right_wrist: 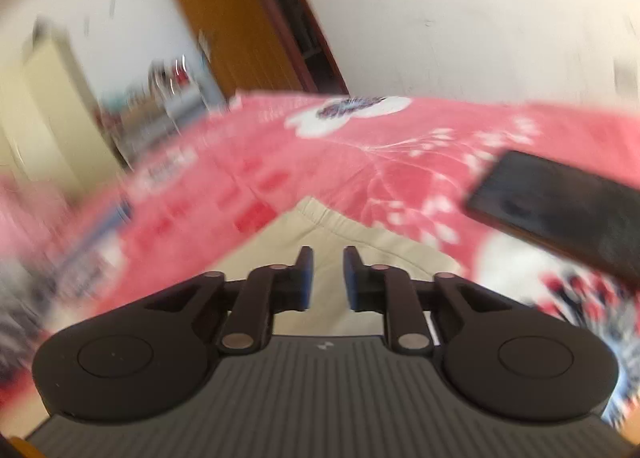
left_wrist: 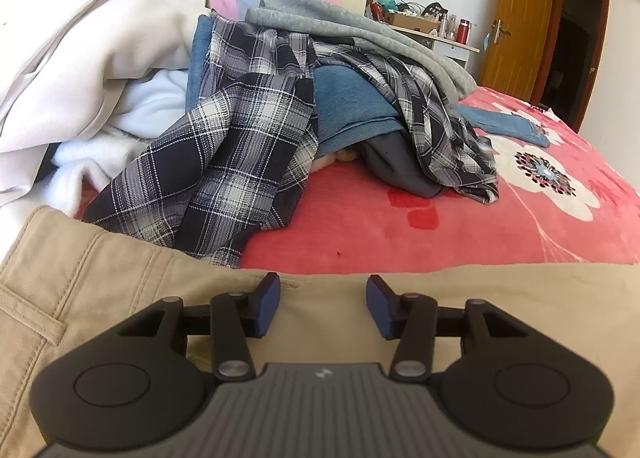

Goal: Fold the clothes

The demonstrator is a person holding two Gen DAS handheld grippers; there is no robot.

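Beige trousers point(left_wrist: 100, 278) lie flat on the red floral blanket point(left_wrist: 360, 226) in the left wrist view, waistband and belt loops to the left. My left gripper point(left_wrist: 323, 282) hovers over their far edge, open, with nothing pinched between its blue pads. The right wrist view is motion-blurred. There my right gripper point(right_wrist: 328, 258) stands over a beige cloth end point(right_wrist: 328, 226) with a narrow gap between its fingers and nothing gripped. Beyond the trousers lies a dark plaid shirt point(left_wrist: 224, 146), draped over a pile of clothes.
The pile holds a blue garment point(left_wrist: 352, 98), a grey sweater point(left_wrist: 340, 26), a white fleece point(left_wrist: 120, 110) and a cream coat point(left_wrist: 80, 38). Jeans point(left_wrist: 508, 122) lie farther right. A black phone point(right_wrist: 560, 210) rests on the blanket point(right_wrist: 320, 162). A cluttered desk point(left_wrist: 432, 26) and wooden door point(left_wrist: 520, 18) stand behind.
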